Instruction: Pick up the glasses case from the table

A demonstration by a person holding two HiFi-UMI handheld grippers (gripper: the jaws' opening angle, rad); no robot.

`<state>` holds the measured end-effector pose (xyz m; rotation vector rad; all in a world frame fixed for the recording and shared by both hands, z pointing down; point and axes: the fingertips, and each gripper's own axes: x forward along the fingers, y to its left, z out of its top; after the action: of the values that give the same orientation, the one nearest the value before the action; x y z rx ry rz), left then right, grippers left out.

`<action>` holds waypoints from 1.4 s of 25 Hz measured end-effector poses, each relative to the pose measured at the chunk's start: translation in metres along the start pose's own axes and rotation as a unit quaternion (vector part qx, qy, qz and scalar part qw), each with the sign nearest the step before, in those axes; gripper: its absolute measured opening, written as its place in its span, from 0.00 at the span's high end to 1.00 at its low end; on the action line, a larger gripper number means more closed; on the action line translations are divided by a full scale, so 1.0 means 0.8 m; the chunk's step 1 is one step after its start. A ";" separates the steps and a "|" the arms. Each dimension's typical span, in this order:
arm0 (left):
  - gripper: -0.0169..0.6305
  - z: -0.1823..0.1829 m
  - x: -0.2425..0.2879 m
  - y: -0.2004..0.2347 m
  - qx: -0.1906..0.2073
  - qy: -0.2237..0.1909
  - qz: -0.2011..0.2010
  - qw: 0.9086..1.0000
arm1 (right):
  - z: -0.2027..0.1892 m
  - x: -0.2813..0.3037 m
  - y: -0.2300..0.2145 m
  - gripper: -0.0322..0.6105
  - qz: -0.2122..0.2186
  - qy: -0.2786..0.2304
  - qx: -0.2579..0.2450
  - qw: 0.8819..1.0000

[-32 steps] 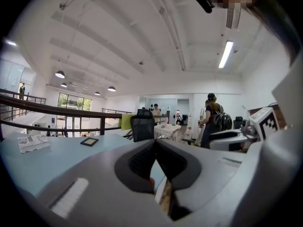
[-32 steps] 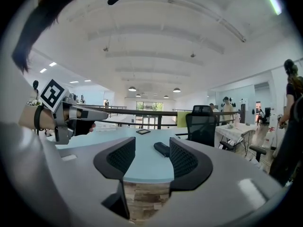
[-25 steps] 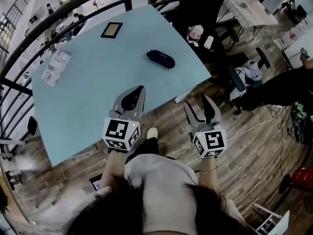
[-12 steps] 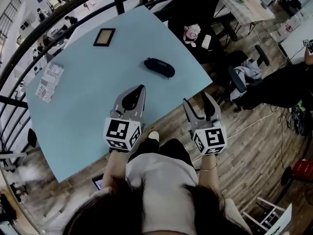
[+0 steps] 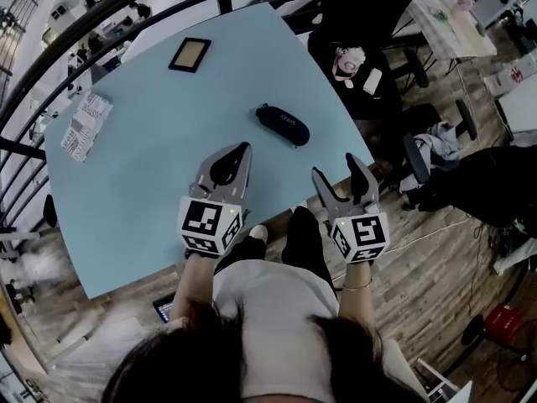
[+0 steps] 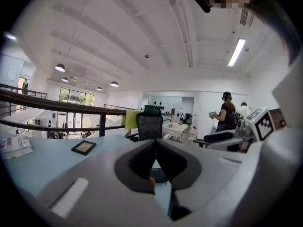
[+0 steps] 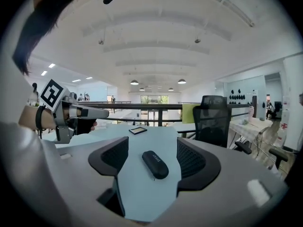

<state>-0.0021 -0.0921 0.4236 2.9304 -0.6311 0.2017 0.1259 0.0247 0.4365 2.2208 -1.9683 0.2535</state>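
The dark oval glasses case (image 5: 283, 125) lies on the light blue table (image 5: 134, 191), near its right corner. In the right gripper view the case (image 7: 155, 164) lies ahead, framed by the two jaws and clear of both. My right gripper (image 5: 336, 169) hangs over the table's near edge; its jaws are opening and hold nothing. My left gripper (image 5: 242, 149) is over the table, short and left of the case, with its jaws closed together on nothing. In the left gripper view only a sliver of the case (image 6: 158, 175) shows under the closed tips.
A dark-framed flat object (image 5: 190, 54) lies at the table's far side and a printed paper (image 5: 80, 125) at its left edge. A black railing (image 5: 101, 23) runs behind the table. A black office chair (image 5: 362, 15) stands past the right corner, wooden floor below.
Both grippers have come forward toward the table; the case now lies closer ahead of them. The right jaws stand a little wider than before.
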 end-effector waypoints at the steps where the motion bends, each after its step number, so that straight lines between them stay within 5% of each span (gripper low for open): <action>1: 0.89 0.002 0.008 0.004 -0.002 -0.002 0.011 1.000 | 0.001 0.012 -0.006 0.49 0.013 0.002 -0.002 1.000; 11: 0.89 0.039 0.069 0.056 -0.012 -0.022 0.142 0.990 | 0.024 0.138 -0.042 0.43 0.171 0.026 -0.039 0.984; 22: 0.89 0.034 0.058 0.070 -0.039 -0.023 0.274 0.961 | 0.021 0.196 -0.028 0.38 0.305 0.056 -0.076 0.948; 29: 0.89 0.024 0.035 0.073 -0.048 -0.019 0.319 0.946 | 0.013 0.204 -0.014 0.38 0.339 0.068 -0.088 0.934; 35: 0.89 0.022 0.035 0.079 -0.053 -0.017 0.313 0.948 | 0.003 0.207 0.006 0.38 0.346 0.085 -0.099 0.929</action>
<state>-0.0016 -0.1627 0.4175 2.5373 -1.5086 0.1703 0.1406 -0.1363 0.4726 1.2655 -2.4660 0.2966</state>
